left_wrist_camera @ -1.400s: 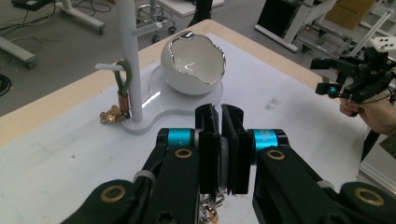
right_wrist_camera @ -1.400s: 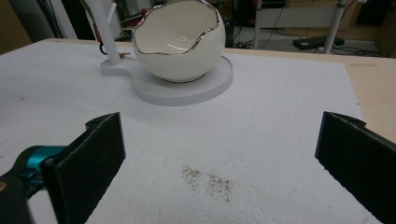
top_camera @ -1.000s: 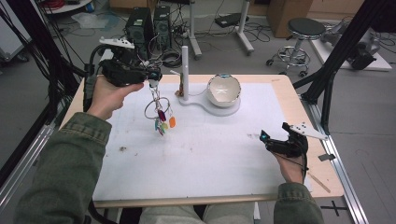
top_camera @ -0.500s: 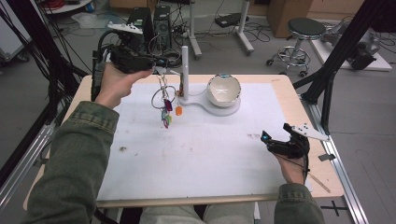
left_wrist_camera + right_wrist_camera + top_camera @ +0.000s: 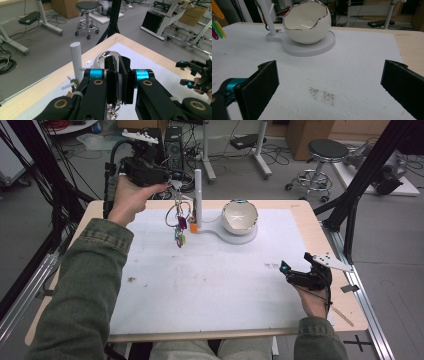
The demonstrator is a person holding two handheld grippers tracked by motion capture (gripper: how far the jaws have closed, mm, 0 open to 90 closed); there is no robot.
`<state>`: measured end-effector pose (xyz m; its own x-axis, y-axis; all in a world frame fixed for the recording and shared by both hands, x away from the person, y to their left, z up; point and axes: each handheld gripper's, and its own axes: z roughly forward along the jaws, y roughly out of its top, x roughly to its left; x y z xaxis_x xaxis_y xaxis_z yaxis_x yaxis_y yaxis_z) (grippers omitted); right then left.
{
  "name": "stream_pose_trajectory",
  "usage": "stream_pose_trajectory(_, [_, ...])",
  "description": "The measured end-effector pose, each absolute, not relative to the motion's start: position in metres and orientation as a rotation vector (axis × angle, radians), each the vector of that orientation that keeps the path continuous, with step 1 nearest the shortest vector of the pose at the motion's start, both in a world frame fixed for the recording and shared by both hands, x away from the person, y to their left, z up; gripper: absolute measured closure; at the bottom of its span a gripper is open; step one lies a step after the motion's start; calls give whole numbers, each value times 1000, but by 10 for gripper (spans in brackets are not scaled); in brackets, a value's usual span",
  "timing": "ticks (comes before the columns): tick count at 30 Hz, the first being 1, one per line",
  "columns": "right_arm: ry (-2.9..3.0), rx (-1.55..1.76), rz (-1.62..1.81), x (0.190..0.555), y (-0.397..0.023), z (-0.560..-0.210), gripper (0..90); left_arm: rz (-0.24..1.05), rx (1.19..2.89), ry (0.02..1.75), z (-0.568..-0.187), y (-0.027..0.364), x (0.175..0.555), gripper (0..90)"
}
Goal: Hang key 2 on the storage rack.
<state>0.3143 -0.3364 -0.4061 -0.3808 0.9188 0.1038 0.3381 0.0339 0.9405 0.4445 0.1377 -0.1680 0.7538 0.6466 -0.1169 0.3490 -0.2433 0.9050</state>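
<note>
**Inspector:** Left side first. What is the left gripper [image 5: 172, 180] doing?

**Assistant:** It is raised over the far left part of the table [image 5: 320, 227], just beside the white post [image 5: 198, 195]. In the left gripper view its jaws are clenched on a metal key ring [image 5: 113, 110], which hangs below them. In the high view the ring carries a bunch of coloured tags [image 5: 180, 231], pink, green and orange, dangling clear above the white mat [image 5: 210, 275].

**Inspector:** And the post?

**Assistant:** Upright, on a white base [image 5: 239, 238] that widens into a round platform. Small pegs stick out from the post's side in the left gripper view. An egg-shaped bowl with a silver jagged rim [image 5: 306, 22] sits on the platform, opening up and toward the person.

**Inspector:** Is the ring on a peg?

**Assistant:** I cannot tell; it hangs near the post, on its left side.

**Inspector:** Right side?

**Assistant:** The right gripper [image 5: 287, 270] rests low near the right edge of the mat, well apart from the stand. Its jaws are released, spread wide, with nothing between them. A dark smudge [image 5: 322, 94] marks the mat ahead of them.
</note>
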Motion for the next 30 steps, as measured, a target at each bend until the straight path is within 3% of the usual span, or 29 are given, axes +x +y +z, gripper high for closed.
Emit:
stream_pose_trajectory(14, [1775,1260,1341,315,-336,-407,7,350,1843,703,-141,103,462,851])
stream_pose_trajectory(30, [1782,1261,1326,310,-338,-407,7,323,1781,827,-172,95,502,852])
